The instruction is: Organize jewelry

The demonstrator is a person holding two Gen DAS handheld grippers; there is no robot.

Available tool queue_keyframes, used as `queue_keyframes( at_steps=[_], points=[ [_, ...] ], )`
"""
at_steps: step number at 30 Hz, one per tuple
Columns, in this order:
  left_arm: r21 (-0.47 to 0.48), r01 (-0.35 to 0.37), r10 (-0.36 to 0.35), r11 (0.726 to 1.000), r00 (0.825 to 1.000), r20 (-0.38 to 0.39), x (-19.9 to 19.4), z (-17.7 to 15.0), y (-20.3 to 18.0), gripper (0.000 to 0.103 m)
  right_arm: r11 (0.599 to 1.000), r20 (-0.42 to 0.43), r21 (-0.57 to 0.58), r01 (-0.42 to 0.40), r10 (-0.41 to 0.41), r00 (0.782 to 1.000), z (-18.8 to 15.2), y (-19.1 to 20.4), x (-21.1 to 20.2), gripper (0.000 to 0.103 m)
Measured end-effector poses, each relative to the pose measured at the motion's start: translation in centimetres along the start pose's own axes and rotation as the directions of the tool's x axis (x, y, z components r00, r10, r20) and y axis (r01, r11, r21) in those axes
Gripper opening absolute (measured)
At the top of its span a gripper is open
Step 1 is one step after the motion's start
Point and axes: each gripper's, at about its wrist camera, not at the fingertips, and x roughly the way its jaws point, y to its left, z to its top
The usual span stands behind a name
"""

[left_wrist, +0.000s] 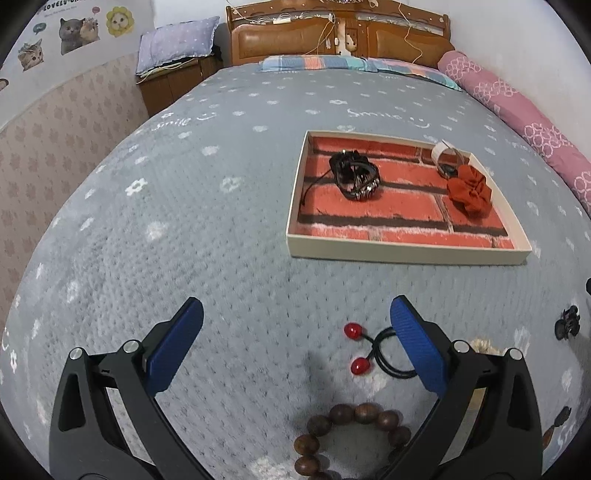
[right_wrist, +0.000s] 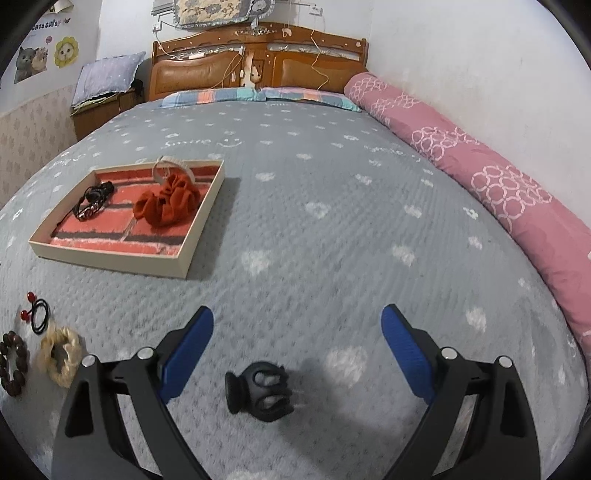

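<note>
A shallow cream tray (left_wrist: 402, 253) (right_wrist: 110, 264) with a red brick-pattern floor lies on the grey bedspread. It holds a black bracelet (left_wrist: 356, 177) (right_wrist: 92, 203), a rust scrunchie (left_wrist: 471, 194) (right_wrist: 168, 203) and a white band (left_wrist: 447, 153) (right_wrist: 171, 162). My left gripper (left_wrist: 297, 314) is open above a wooden bead bracelet (left_wrist: 351, 435) (right_wrist: 13, 363) and a black hair tie with two red beads (left_wrist: 373, 354) (right_wrist: 37, 310). My right gripper (right_wrist: 297, 321) is open over a black claw clip (right_wrist: 260, 391) (left_wrist: 567, 326). A cream braided ring (right_wrist: 61, 354) lies beside the beads.
A pink rolled quilt (right_wrist: 480, 173) (left_wrist: 517, 114) runs along the wall on the right. Pillows and a wooden headboard (right_wrist: 258, 66) (left_wrist: 332, 33) stand at the far end. A nightstand (left_wrist: 170, 81) with a folded pillow is at the far left.
</note>
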Motion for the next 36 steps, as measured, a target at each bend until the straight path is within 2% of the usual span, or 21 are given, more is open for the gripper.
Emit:
queue_keyframes(
  at_steps=[10,30,36],
  points=[
    [0.005,0.013,-0.013,1.000,1.000,-0.022,0.8,-1.3,0.1,0.098,1.000,-0.034,0.002,0.000,0.000,0.999,-2.2,0.4,0.7,0.090],
    [0.035,0.028,-0.026,0.999,0.997,-0.070,2.9,-3.4,-1.5,0.097,0.999,-0.072,0.038,-0.013,0.015,0.997,-4.1,0.4,1.9,0.090],
    [0.050,0.029,-0.024,0.998,0.994,-0.102,4.2,-3.8,-2.2,0.092,1.000,-0.080,0.015,-0.012,0.013,0.997,-4.7,1.1,2.4,0.090]
  ],
)
